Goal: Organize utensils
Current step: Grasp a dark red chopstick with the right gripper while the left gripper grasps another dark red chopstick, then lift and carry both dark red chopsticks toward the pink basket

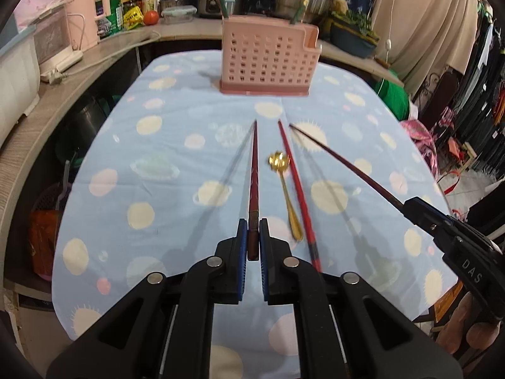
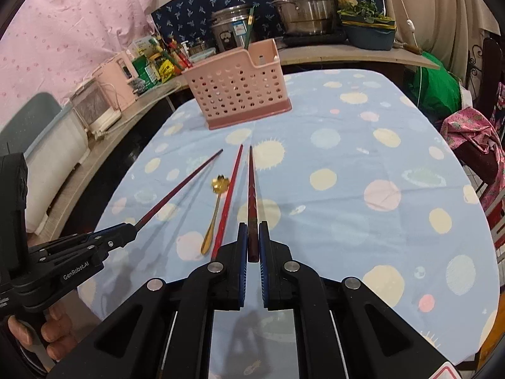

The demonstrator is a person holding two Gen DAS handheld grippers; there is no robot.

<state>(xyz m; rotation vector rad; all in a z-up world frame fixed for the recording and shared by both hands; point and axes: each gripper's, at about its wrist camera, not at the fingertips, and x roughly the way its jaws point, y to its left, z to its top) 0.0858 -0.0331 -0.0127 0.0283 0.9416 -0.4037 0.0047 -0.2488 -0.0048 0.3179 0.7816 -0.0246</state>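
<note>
Both grippers are carrying one dark chopstick each, the left gripper [image 1: 252,237] and right gripper [image 2: 252,240] jaws clamped on the thick ends, and next each needs tipping upright over the pink holder [image 1: 266,60] standing farther back on the desk [image 1: 176,164], while a red chopstick [image 1: 296,186] and gold spoon [image 1: 287,192] are lying between them.

Three dark red chopsticks are being shown over the blue spotted tablecloth [image 1: 176,145]: one chopstick [image 1: 253,170] is being held in the left gripper [image 1: 252,237], a second chopstick [image 2: 251,186] is being held in the right gripper [image 2: 252,240], and a third chopstick [image 1: 296,183] is being left lying flat. One gold spoon [image 1: 285,189] and one pink utensil holder [image 1: 268,57] are being counted, with two green sticks seen in it.
</note>
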